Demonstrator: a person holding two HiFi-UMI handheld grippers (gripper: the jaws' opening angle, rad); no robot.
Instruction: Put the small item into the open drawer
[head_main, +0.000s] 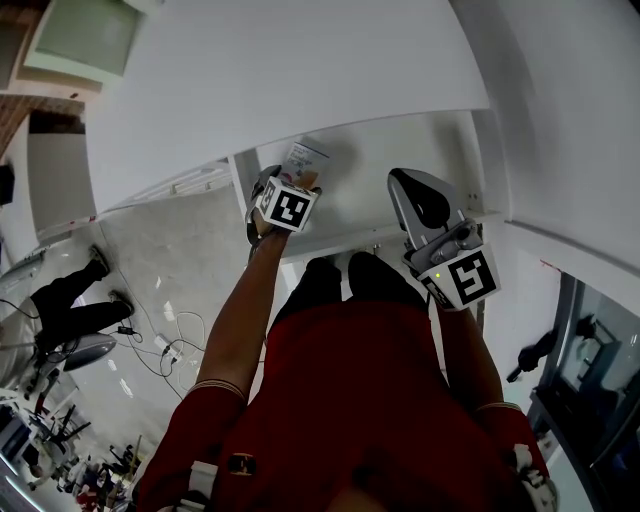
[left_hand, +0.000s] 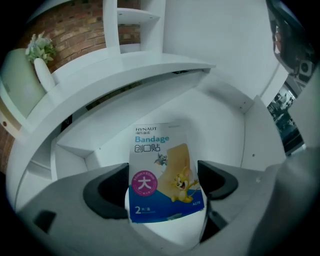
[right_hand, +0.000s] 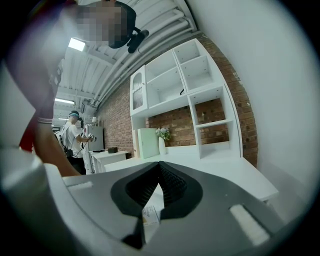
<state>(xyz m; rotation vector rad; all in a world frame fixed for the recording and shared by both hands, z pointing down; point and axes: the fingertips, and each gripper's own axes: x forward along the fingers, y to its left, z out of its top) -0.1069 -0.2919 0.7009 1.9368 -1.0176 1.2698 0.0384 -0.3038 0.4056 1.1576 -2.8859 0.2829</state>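
The small item is a flat bandage packet (left_hand: 162, 175) with blue print and a cartoon on it. My left gripper (left_hand: 163, 186) is shut on its lower part and holds it upright. In the head view the packet (head_main: 305, 160) and left gripper (head_main: 297, 180) hang over the open white drawer (head_main: 380, 165), just inside its left side. The drawer's bare white inside (left_hand: 220, 120) fills the left gripper view beyond the packet. My right gripper (head_main: 418, 198) is over the drawer's right front, tilted up. Its jaws (right_hand: 159, 167) are pressed together with nothing between them.
The white desk top (head_main: 280, 70) curves over the drawer. A vase of flowers (left_hand: 41, 52) and a white shelf unit (right_hand: 185, 90) stand against a brick wall. Cables (head_main: 165, 340) lie on the floor at left. Another person (right_hand: 72, 135) stands far off.
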